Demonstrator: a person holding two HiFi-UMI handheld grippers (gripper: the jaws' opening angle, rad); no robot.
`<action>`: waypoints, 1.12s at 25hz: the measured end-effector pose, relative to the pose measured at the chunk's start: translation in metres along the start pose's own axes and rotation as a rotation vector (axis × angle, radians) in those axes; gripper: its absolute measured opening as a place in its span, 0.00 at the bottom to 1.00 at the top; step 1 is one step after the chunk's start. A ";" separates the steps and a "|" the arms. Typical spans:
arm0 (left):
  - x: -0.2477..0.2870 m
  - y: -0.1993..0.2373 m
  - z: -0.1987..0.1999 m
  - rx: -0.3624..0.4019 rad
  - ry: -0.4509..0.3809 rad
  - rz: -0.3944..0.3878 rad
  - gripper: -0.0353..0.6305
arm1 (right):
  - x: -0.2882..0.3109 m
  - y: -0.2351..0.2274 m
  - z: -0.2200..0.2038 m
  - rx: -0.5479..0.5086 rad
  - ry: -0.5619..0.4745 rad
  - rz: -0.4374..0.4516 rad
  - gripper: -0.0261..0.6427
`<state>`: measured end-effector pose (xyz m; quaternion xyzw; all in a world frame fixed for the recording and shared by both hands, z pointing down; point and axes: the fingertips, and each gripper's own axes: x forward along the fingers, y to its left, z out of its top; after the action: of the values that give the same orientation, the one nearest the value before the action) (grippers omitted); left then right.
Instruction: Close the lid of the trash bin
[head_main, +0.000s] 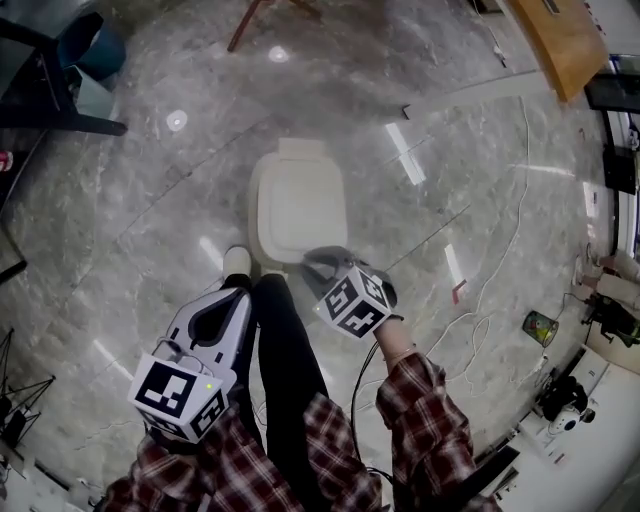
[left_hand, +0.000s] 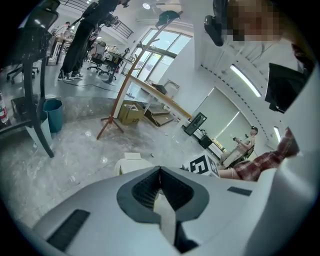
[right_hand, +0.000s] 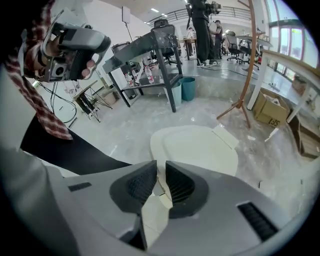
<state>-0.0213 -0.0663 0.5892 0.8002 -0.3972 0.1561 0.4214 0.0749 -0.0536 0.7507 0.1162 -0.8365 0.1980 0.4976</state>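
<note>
The cream trash bin (head_main: 297, 205) stands on the marble floor with its lid down flat; it also shows in the left gripper view (left_hand: 131, 162) and the right gripper view (right_hand: 197, 145). My right gripper (head_main: 318, 262) hovers at the bin's near edge, just above the lid, its jaws drawn together to a thin slit with nothing between them (right_hand: 160, 167). My left gripper (head_main: 238, 292) hangs lower left of the bin, apart from it, pads pressed together and empty (left_hand: 160, 172).
A white shoe (head_main: 237, 262) and a black-trousered leg (head_main: 285, 350) stand right by the bin. A white cable (head_main: 480, 320) and a green can (head_main: 540, 327) lie to the right. A blue bucket (head_main: 95, 50), chair legs and a wooden stand (head_main: 265, 15) sit farther off.
</note>
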 end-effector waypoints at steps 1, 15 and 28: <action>0.002 0.002 -0.006 -0.006 0.006 0.002 0.07 | 0.007 0.003 -0.006 0.007 0.005 0.004 0.14; 0.017 0.016 -0.045 -0.071 0.030 0.026 0.07 | 0.078 0.007 -0.059 0.060 0.070 0.038 0.14; 0.015 0.019 -0.047 -0.087 0.018 0.037 0.07 | 0.097 0.005 -0.068 0.092 0.097 0.023 0.13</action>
<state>-0.0220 -0.0428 0.6359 0.7721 -0.4143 0.1536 0.4567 0.0799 -0.0180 0.8638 0.1195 -0.8026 0.2476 0.5294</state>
